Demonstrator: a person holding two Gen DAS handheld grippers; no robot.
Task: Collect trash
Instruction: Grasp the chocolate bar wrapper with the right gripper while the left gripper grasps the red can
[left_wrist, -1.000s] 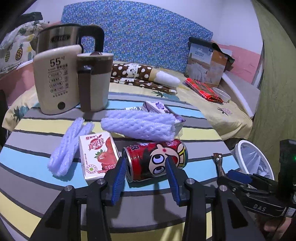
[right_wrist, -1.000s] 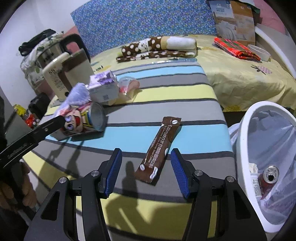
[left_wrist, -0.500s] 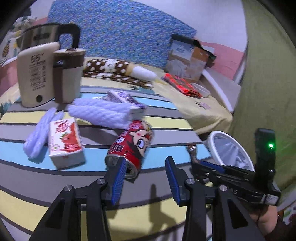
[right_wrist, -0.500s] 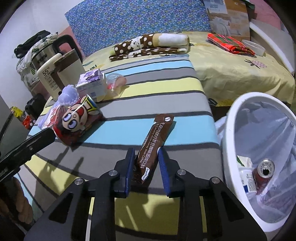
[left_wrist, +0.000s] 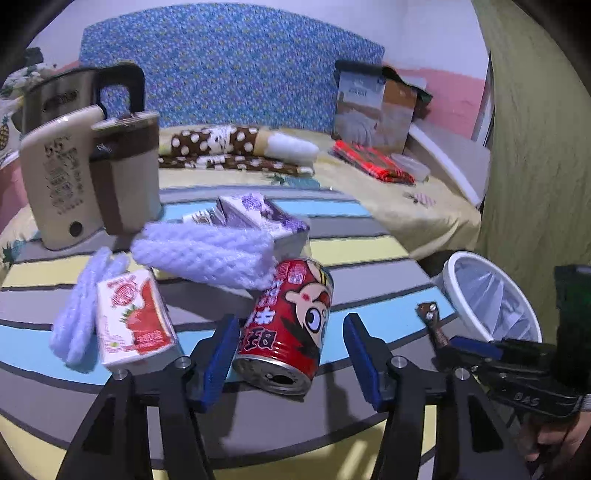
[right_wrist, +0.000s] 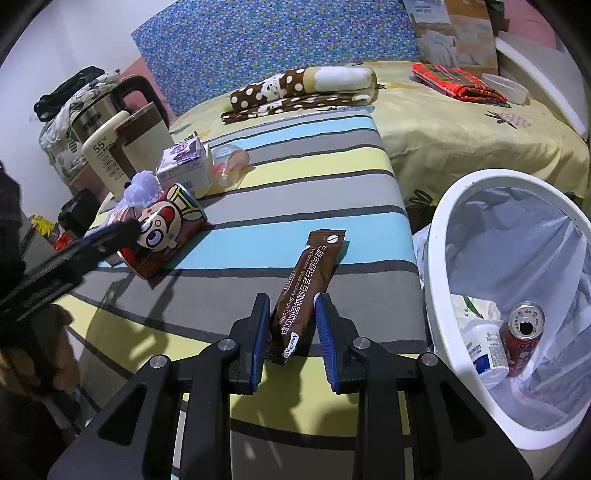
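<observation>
Trash on the striped table: brown coffee sachet sits between the right gripper pads, jaws closed on its near end; sachet lies flat near the table's right edge, far end pointing away. Red cartoon can lies on its side between the left gripper fingers; jaws open wide, blue pads either side of the can's open end, left pad just beside the can, right pad apart from it. Can is near the table's front edge.

Outward from the can: strawberry milk carton just left of it, purple foam net draped over its far end, second foam net left of the carton. Purple-white carton behind the net, clear plastic cup on its side beside that. Beige kettle stands at the back left corner.

White bin with liner stands off the table's right edge, just beside it; holds a red can and a white cup.
</observation>
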